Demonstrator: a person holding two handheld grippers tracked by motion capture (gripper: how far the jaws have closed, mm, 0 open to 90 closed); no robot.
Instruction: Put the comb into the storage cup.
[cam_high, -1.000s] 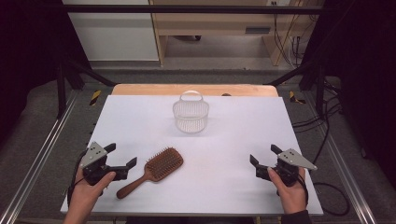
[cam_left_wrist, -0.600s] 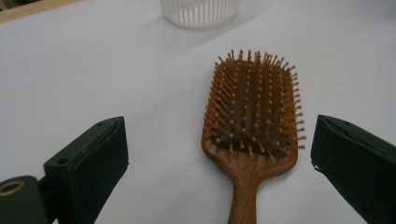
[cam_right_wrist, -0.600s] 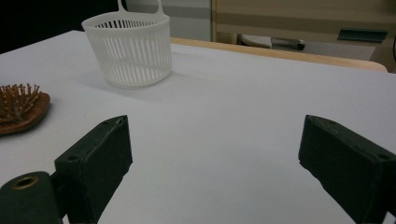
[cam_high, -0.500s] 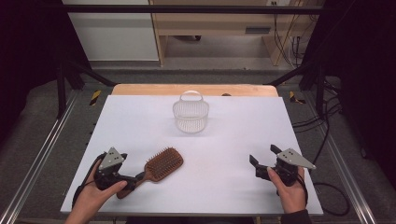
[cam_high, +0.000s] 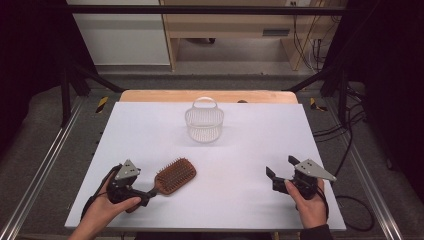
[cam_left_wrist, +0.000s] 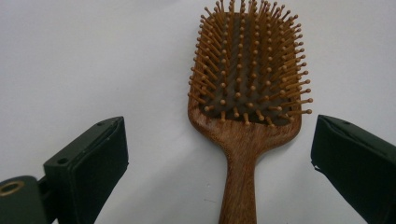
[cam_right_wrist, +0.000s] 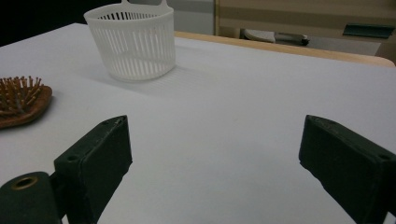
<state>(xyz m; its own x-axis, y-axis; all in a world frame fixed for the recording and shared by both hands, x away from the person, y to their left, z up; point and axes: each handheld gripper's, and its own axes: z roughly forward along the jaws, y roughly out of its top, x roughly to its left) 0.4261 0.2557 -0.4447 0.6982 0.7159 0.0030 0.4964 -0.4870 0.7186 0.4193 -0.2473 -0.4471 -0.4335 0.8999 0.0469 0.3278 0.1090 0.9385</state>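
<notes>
The white table (cam_high: 150, 130) stretches from the near edge, where the person's forearms come in, to a strip of bare wood at its far side, and nothing on its surface has shifted since the earlier frames; the change lies with the left hand alone. A second ago the left gripper (cam_high: 145, 192) lay well to the left of the brush, close to the table's left edge, and it has since travelled right and slightly nearer the person, so that its black jaws now stand on either side of the handle of the wooden hairbrush (cam_high: 172, 176). In the left gripper view the jaws are spread wide, one on each side of the handle, with clear white table between each pad and the wood, so the gripper grasps nothing. The right gripper (cam_high: 281, 172) rests where it was at the near right, held in the person's right hand (cam_high: 310, 205), its jaws likewise wide apart and holding nothing, well apart from the brush. The white slatted basket (cam_high: 204, 124) stands upright toward the far middle of the table, unmoved, its small loop handle on the far rim; through the slats in the right gripper view its inside (cam_right_wrist: 135, 42) looks empty. The hairbrush lies flat at the near left, bristles up, its paddle head pointing far and right, its handle toward the left hand.
</notes>
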